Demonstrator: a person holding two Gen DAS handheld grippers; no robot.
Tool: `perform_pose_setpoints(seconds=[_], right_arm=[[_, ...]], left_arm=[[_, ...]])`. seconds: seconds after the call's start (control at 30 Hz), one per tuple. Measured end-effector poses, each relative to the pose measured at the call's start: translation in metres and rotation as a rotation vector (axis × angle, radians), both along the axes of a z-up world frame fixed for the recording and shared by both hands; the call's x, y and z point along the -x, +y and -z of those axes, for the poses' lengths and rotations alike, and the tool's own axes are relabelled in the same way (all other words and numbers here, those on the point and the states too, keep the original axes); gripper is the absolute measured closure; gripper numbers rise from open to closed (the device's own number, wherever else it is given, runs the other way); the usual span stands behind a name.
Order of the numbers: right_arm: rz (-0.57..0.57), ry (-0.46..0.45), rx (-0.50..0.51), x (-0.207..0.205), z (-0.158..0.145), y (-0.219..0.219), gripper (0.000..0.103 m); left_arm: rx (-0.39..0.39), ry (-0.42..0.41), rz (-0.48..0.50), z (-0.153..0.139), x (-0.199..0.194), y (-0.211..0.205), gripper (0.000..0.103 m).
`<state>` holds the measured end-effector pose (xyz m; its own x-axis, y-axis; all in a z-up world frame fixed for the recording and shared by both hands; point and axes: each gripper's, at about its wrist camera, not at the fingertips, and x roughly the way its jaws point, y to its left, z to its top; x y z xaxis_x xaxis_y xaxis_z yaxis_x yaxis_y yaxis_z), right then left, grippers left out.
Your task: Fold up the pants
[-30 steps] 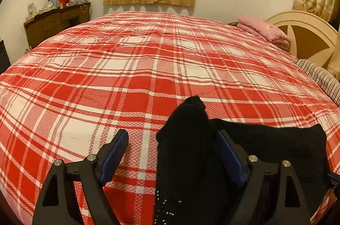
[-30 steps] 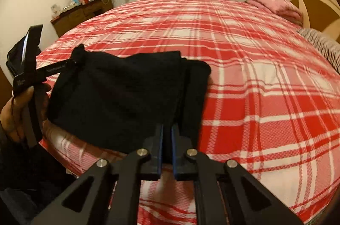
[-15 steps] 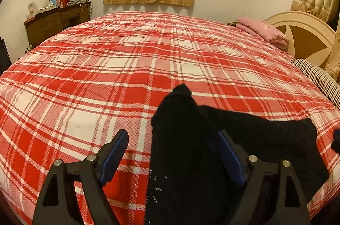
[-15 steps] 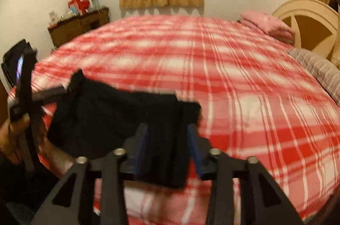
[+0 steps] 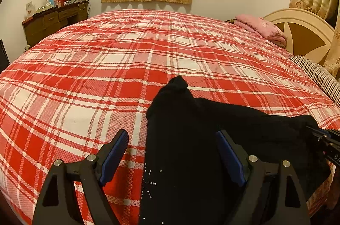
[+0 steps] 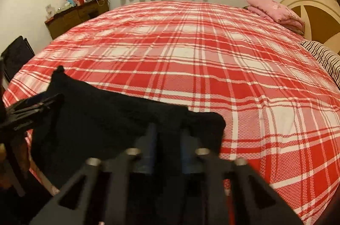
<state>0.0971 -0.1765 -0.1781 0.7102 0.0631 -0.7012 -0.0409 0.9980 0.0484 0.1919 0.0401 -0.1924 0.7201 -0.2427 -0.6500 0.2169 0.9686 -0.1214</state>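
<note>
The black pants [image 5: 191,129] lie folded at the near edge of the red plaid bed [image 5: 127,55], one corner bunched up into a peak. My left gripper [image 5: 172,152] is open, its blue pads on either side of the cloth without pinching it. In the right wrist view the pants [image 6: 110,118] spread to the left. My right gripper [image 6: 166,140] is blurred, its jaws a little apart with the pants' edge between them. The left gripper [image 6: 27,110] also shows at the far left of that view.
A pink folded blanket [image 5: 261,27] and a cream headboard [image 5: 301,34] are at the far right. A striped pillow [image 5: 318,74] lies by the right edge. A brown dresser [image 5: 55,21] with clutter stands at the back left.
My right gripper went from shut on the pants' edge to jaws parted, and it pulled back. The pants settled lower on the bed. My left gripper stayed open.
</note>
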Motion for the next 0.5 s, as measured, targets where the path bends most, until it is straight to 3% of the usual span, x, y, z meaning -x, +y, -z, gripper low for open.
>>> perform_pose_setpoints(seconds=[0.3,0.5], right_arm=[[0.041,0.018,0.005,-0.003,0.005,-0.010,0.090],[0.042,0.009,-0.008,0.001,0.007,-0.016,0.083]], left_arm=[[-0.015,0.003,0.011,0.008,-0.002,0.003,0.018],[-0.022,-0.045,0.009,-0.003,0.013,0.017,0.018]])
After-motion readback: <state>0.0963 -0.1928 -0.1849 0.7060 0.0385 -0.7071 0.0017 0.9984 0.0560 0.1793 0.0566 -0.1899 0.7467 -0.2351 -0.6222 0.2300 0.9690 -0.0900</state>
